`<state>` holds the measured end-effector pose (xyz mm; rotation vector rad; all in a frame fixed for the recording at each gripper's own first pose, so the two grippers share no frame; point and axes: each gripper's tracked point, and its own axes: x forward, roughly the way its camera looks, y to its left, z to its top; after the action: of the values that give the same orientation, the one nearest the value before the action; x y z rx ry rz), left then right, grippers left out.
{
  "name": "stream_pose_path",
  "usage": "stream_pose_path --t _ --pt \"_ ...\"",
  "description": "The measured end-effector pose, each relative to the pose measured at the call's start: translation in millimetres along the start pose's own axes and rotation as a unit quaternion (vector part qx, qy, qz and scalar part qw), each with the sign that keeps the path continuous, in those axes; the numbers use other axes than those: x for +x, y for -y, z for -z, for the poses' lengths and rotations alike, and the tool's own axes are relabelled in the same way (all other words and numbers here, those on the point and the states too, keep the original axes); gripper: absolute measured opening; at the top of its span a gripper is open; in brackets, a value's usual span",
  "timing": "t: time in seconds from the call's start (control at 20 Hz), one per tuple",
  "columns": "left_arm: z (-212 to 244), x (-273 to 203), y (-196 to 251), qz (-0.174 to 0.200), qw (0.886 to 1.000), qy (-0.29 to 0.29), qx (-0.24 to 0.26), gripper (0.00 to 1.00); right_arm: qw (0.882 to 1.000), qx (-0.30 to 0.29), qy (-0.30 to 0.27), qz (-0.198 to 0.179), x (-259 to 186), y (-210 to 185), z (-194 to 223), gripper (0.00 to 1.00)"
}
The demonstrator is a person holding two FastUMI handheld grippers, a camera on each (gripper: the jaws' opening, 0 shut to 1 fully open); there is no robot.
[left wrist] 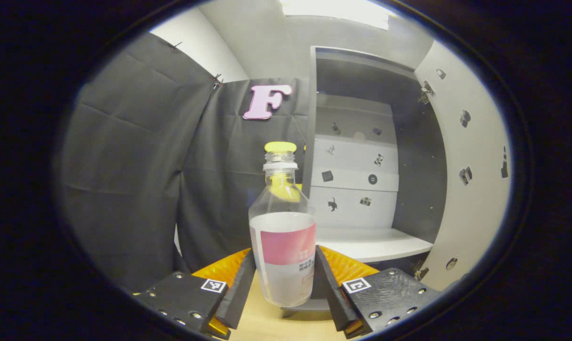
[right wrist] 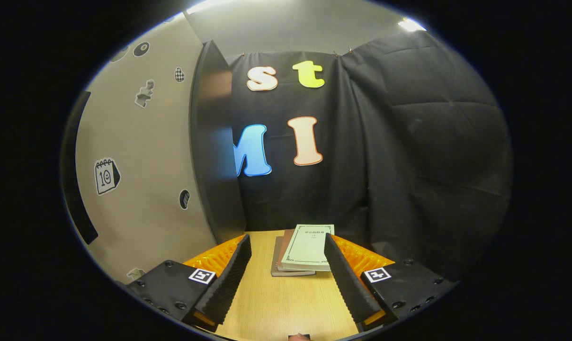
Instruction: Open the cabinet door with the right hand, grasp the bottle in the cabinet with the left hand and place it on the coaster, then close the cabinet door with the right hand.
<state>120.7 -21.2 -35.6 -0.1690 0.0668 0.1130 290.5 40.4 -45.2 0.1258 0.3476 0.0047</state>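
Between left hand-held gripper (left wrist: 284, 289) fingers: one bottle (left wrist: 283, 246) | books (right wrist: 301, 255): three stacked

bottle (left wrist: 283, 246) label unreadable, coaster hidden

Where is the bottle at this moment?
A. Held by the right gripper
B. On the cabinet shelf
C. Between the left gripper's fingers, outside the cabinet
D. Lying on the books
C: in the left gripper view the bottle stands upright between the left gripper fingers, in front of the open cabinet, whose shelf is bare.
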Motion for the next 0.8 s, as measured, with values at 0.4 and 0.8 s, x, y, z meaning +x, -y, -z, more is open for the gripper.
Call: stream_pose_path --t 0.4,0.8 --pt "72.0 -46.1 -44.0 -0.027 0.999 -0.028 -0.016 0.72 0.999 0.036 -0.004 0.009 3.1 0.4 13.6 0.98" --pt "175.7 -68.2 -67.6 -0.043 0.995 -0.092 -0.023 0.72 0.998 0.041 -0.009 0.035 -4.0 9.3 23.3 0.98"
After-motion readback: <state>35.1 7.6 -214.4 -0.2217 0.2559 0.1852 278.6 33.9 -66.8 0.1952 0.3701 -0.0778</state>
